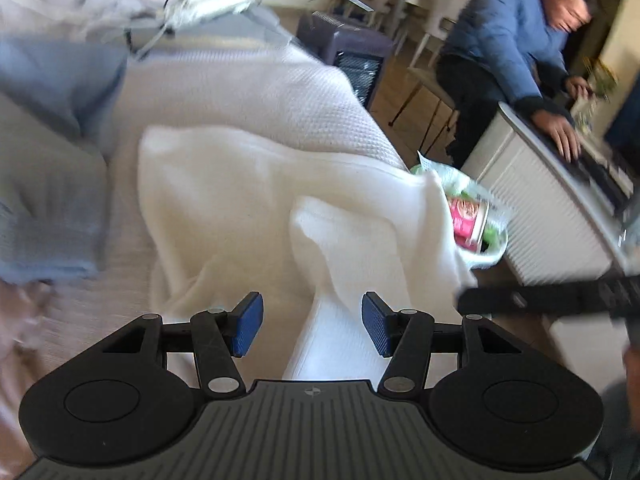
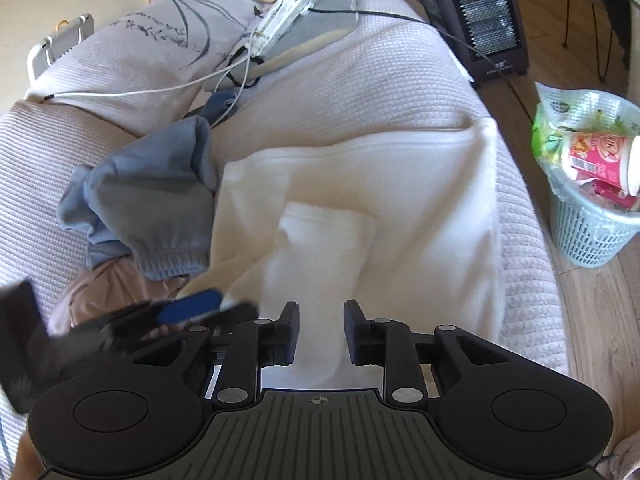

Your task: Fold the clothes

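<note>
Left gripper (image 1: pixel 312 322): lower centre of the left wrist view, blue pads (image 1: pixel 249 322) spread wide — a strip of white cloth runs up between them, touching neither. In the right wrist view it shows blurred at lower left, a blue pad just at the garment's near edge.
Right gripper (image 2: pixel 321 330): lower centre of its own view, fingers partly apart with white fabric in the gap; no contact with the cloth is visible, so nothing looks held.
White garment (image 2: pixel 360 208): spread across the middle of both views on the textured bed cover (image 2: pixel 400 80), with a folded flap (image 2: pixel 328 224) lying on top near the centre.
Blue-grey garment (image 2: pixel 160 196): left of centre, crumpled, touching the white garment's left edge.
Pink cloth (image 2: pixel 108 284): lower left, partly under the blue-grey piece.
Waste basket (image 2: pixel 588 236): right edge, on the wooden floor beside the bed, lined with a bag and holding a pink cup (image 2: pixel 600 160).
Heater (image 2: pixel 476 20): upper right, on the floor.
Person (image 1: pixel 516 52): upper right of the left wrist view — blue jacket, leaning over a white cabinet (image 1: pixel 548 216), blurred.
</note>
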`<state>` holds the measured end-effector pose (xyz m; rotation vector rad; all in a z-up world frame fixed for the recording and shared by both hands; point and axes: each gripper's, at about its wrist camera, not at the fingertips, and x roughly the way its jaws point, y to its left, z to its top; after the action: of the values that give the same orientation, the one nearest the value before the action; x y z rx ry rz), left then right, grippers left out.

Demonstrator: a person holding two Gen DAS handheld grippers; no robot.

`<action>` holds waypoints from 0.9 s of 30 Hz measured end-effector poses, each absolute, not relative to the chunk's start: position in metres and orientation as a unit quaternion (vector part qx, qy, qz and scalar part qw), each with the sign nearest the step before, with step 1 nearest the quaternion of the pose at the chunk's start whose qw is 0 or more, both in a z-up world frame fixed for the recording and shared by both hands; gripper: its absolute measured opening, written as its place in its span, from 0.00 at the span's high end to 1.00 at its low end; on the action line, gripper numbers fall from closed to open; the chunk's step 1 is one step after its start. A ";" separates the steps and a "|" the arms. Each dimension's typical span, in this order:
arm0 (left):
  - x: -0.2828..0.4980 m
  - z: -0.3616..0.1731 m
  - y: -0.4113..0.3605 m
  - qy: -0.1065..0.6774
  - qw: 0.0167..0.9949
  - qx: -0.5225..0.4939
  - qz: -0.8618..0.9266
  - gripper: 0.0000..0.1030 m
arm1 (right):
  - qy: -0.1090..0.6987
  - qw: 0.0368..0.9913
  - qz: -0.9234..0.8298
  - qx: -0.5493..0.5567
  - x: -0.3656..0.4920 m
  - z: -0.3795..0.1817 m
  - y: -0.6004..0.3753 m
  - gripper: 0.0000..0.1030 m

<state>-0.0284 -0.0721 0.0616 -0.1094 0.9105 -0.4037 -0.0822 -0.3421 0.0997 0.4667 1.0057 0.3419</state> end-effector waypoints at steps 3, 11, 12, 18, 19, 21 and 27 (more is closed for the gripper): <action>-0.020 0.059 -0.076 0.435 0.875 -0.094 -0.190 0.97 | 0.462 0.844 0.163 0.221 -0.085 0.104 -0.352 0.74; -0.079 0.086 -0.133 0.400 0.854 -0.059 -0.327 0.97 | 0.434 0.862 0.136 0.225 -0.083 0.121 -0.387 0.74; -0.086 0.084 -0.140 0.402 0.848 -0.056 -0.339 0.97 | 0.431 0.864 0.134 0.225 -0.083 0.121 -0.389 0.74; -0.116 0.062 -0.159 0.435 0.824 -0.038 -0.362 0.91 | 0.443 0.863 0.121 0.208 -0.086 0.118 -0.393 0.71; -0.120 0.059 -0.158 0.442 0.819 -0.040 -0.364 0.85 | 0.450 0.862 0.116 0.204 -0.086 0.117 -0.393 0.69; -0.131 0.056 -0.153 0.450 0.815 -0.034 -0.363 0.77 | 0.460 0.859 0.102 0.200 -0.086 0.115 -0.396 0.58; -0.153 0.063 -0.109 0.436 0.839 -0.004 -0.326 0.70 | 0.490 0.845 0.095 0.190 -0.081 0.115 -0.403 0.50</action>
<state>-0.1535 -0.1095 0.0632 -0.0085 0.9229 -0.6901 -0.0814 -0.4034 0.1145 0.4004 1.0347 0.2001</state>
